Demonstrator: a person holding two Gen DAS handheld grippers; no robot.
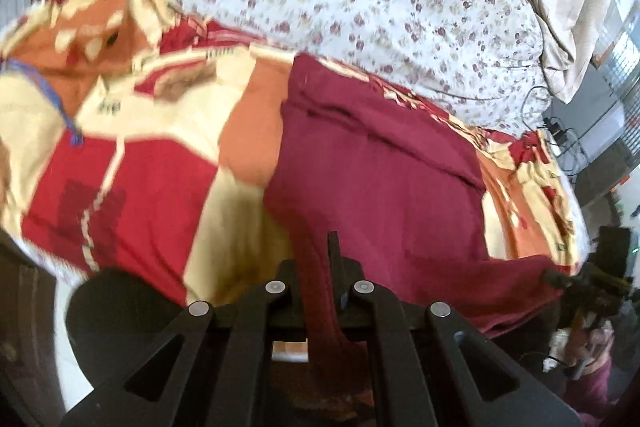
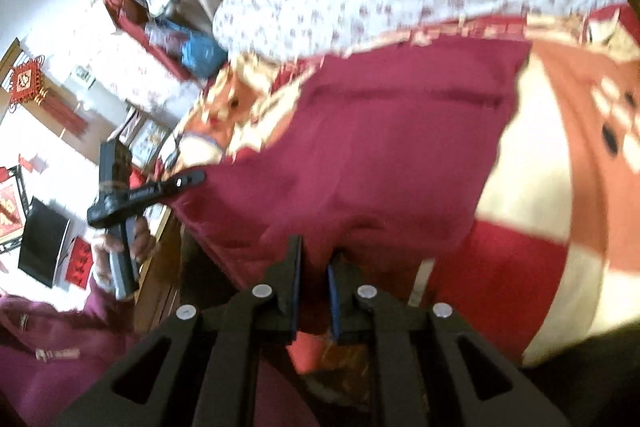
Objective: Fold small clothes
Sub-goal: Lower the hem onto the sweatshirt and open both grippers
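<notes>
Each claw, left claw (image 1: pixel 334 259) and right claw (image 2: pixel 314 267), is clamped on a near-edge corner of the maroon garment (image 1: pixel 380 163), which extends forward from both onto the patterned blanket (image 1: pixel 132 163), its held edge spanning between them.

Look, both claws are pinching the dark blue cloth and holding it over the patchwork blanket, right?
Almost. The cloth is not dark blue: both wrist views show a maroon fabric garment. The left claw and the right claw are each shut on an edge of it, above the red, orange and cream patchwork blanket.
</notes>
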